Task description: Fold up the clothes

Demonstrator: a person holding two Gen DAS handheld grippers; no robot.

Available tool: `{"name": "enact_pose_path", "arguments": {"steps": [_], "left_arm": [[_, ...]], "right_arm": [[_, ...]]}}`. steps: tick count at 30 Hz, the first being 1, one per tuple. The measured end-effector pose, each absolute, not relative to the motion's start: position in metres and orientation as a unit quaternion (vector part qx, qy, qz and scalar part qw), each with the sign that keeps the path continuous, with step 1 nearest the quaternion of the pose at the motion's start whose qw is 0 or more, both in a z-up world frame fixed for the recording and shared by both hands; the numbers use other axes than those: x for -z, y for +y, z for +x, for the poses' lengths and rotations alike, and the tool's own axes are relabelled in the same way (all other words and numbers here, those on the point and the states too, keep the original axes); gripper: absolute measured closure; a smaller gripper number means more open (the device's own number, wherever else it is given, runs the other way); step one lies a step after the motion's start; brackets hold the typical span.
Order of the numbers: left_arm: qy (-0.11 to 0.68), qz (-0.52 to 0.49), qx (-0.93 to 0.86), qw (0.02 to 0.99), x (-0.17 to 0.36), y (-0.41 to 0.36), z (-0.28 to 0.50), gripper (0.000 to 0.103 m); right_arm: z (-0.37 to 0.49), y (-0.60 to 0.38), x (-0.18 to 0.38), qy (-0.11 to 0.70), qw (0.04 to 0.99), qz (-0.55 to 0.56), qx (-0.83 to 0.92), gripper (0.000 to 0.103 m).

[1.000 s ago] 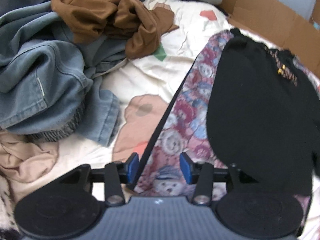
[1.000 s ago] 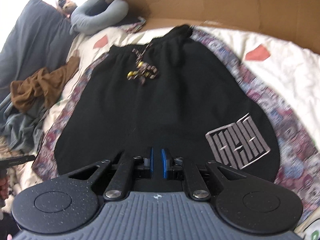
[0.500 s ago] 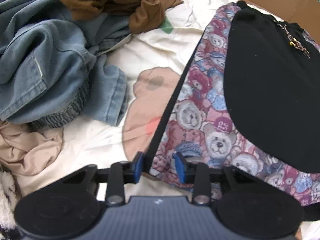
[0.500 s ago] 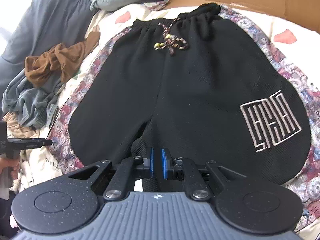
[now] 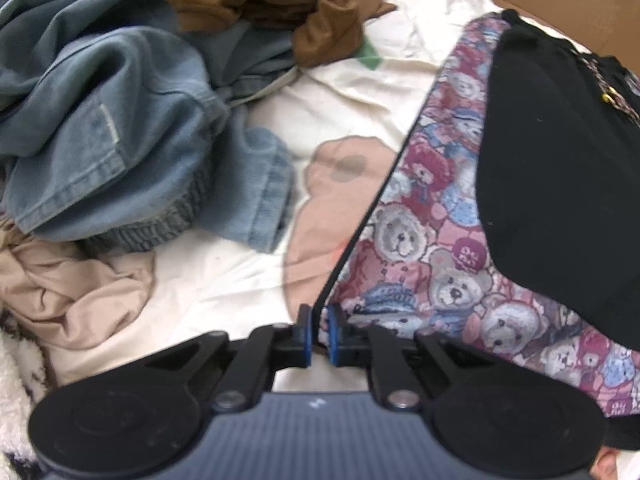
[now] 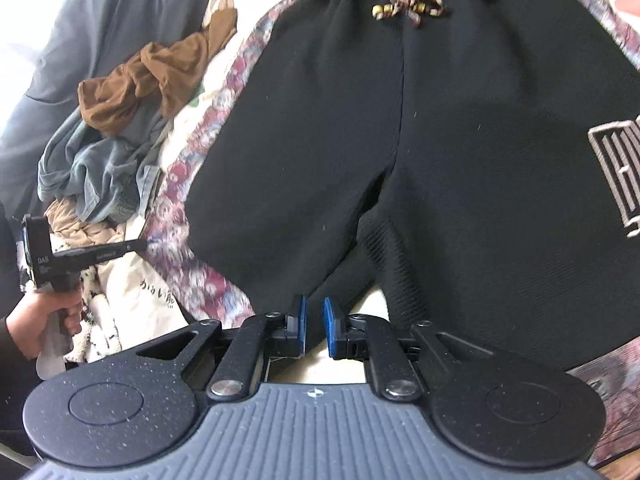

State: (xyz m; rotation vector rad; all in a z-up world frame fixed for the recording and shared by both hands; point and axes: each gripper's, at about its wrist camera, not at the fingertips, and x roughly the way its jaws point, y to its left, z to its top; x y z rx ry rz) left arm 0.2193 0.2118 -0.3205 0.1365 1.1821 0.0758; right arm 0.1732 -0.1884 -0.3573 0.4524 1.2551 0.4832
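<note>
Black knit shorts [image 6: 460,128] with a beaded drawstring lie flat on a teddy-bear print cloth with a black border [image 5: 436,240], which is spread over a cream bed sheet [image 5: 224,276]. The left tool [image 5: 319,334] has just been closing and now pinches the black edge of the print cloth near its corner. The right tool [image 6: 313,326] is nearly closed with nothing between its blue pads, just short of the shorts' leg hems. Crumpled blue denim [image 5: 108,152] and a brown garment [image 5: 276,4] sit beside the cloth.
</note>
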Motion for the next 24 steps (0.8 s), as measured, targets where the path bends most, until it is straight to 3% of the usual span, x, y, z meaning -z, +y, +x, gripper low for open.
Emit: {"name": "enact_pose_path", "arguments": {"steps": [4,18,20,22,24], "left_arm": [[0.561,0.063,-0.042,0.824,0.323,0.213,0.223,0.095],[0.563,0.048,-0.048,0.824,0.329,0.219,0.223,0.095],[0.563,0.050,-0.046,0.824,0.329,0.221,0.224,0.095],[0.564,0.050,-0.043,0.823,0.329,0.222,0.225,0.095],[0.566,0.049,-0.042,0.822,0.328,0.223,0.226,0.096]], "right_arm": [[0.168,-0.182,0.368,0.591,0.745,0.215,-0.223,0.081],[0.162,-0.170,0.428,0.637,0.651,0.355,-0.212,0.081],[0.159,-0.167,0.434,0.638,0.641,0.368,-0.215,0.086],[0.157,-0.165,0.436,0.637,0.640,0.372,-0.217,0.103],[0.156,-0.164,0.433,0.634,0.646,0.362,-0.223,0.103]]}}
